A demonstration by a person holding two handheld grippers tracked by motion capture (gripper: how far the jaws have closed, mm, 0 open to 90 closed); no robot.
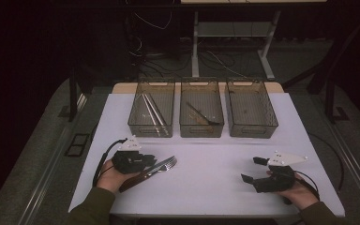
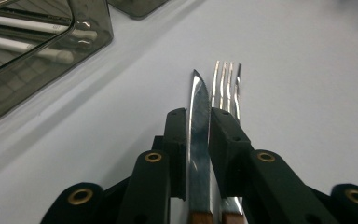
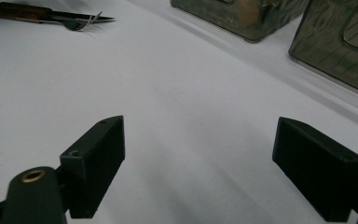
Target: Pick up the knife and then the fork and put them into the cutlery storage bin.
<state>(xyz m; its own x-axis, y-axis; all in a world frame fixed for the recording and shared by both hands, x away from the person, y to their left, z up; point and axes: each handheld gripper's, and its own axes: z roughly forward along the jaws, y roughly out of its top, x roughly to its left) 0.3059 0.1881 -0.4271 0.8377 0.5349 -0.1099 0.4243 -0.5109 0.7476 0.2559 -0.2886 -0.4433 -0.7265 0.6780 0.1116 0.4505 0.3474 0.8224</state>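
Knife [image 2: 199,140] between left tongs [image 2: 197,122], fork [image 2: 228,86] alongside; right tongs [image 3: 214,163] wide open, empty; white table [image 1: 215,164], dark room.

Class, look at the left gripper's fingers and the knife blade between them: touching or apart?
Cannot tell. In the left gripper view the knife stands between the left gripper's fingers, with the fork beside it, but whether the pads press on the blade is unclear.

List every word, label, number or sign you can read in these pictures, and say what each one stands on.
No text reads anywhere.
White sticks in the left bin: small dark marks, too small to read.
Knife and fork at the left gripper: bare metal, no stamp visible.
Middle bin, right bin, table, right gripper: no label visible.
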